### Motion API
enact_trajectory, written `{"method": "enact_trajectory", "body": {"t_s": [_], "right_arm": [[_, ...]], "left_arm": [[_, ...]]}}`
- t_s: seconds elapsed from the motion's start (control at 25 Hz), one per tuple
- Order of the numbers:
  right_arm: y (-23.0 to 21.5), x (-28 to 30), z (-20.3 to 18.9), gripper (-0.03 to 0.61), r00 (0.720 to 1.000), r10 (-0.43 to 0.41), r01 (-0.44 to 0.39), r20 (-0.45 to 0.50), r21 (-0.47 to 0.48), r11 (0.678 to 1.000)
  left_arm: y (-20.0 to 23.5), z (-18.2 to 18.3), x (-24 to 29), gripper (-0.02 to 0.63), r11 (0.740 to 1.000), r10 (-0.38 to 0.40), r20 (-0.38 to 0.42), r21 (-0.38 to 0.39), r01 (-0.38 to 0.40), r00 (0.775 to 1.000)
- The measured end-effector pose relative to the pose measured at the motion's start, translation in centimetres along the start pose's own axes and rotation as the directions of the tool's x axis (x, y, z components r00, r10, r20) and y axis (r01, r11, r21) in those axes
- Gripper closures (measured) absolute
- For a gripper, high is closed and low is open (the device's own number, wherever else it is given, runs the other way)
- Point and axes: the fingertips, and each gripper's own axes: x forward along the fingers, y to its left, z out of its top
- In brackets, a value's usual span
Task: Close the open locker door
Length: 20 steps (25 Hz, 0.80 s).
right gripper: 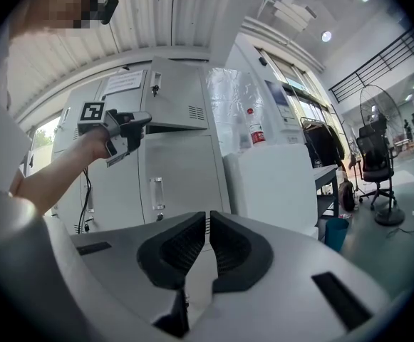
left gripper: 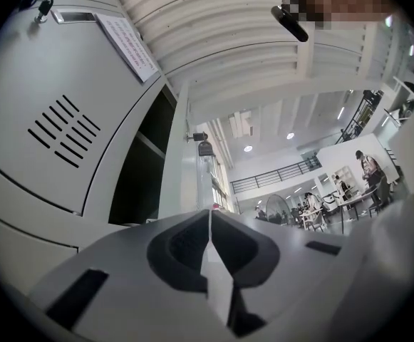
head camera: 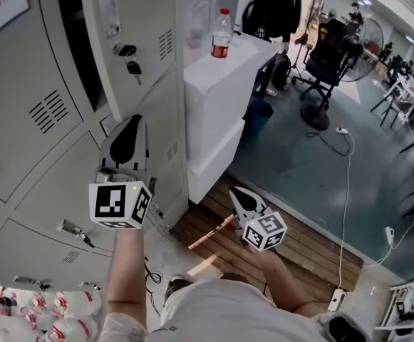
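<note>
A bank of grey lockers (head camera: pixel 43 112) fills the left of the head view. One upper locker door (head camera: pixel 146 20) stands swung out, with keys (head camera: pixel 130 61) hanging from its lock and a dark opening (head camera: pixel 75 34) behind it. My left gripper (head camera: pixel 130 121) is raised just below that door's lower edge, jaws shut and empty; I cannot tell whether it touches. In the left gripper view the left gripper (left gripper: pixel 209 212) points up past the opening (left gripper: pixel 139 162). My right gripper (head camera: pixel 234 191) hangs lower, shut and empty. From the right gripper (right gripper: pixel 208 216), the door (right gripper: pixel 172 102) shows.
A white cabinet (head camera: pixel 228 91) stands right of the lockers with a red-labelled bottle (head camera: pixel 221 34) on top. Behind it are an office chair (head camera: pixel 331 55) and a fan (head camera: pixel 367 38). A cable runs to a power strip (head camera: pixel 337 298). Bottles (head camera: pixel 71 312) lie at lower left.
</note>
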Motion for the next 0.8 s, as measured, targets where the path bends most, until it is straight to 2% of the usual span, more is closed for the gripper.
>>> {"method": "enact_trajectory", "body": {"t_s": [0.16,0.36,0.8], "right_arm": [[0.2,1.1,0.0,0.551,1.0,-0.002,0.002,0.0,-0.001,1.0],[0.5,2.3,0.1,0.551,1.0,0.0,0.0,0.004,-0.001,1.0],[0.7,3.8,0.7,0.551,1.0,-0.001,0.001,0.015,0.002,1.0]], "left_arm": [[1.8,0.0,0.4,0.6,0.999,0.025,0.011,-0.021,-0.025,1.0],[4.4,0.3,0.8,0.6,0.994,0.099,0.021,-0.05,-0.098,0.995],[8.1,0.0,1.8,0.6,0.976,0.172,0.005,-0.138,-0.17,0.985]]}}
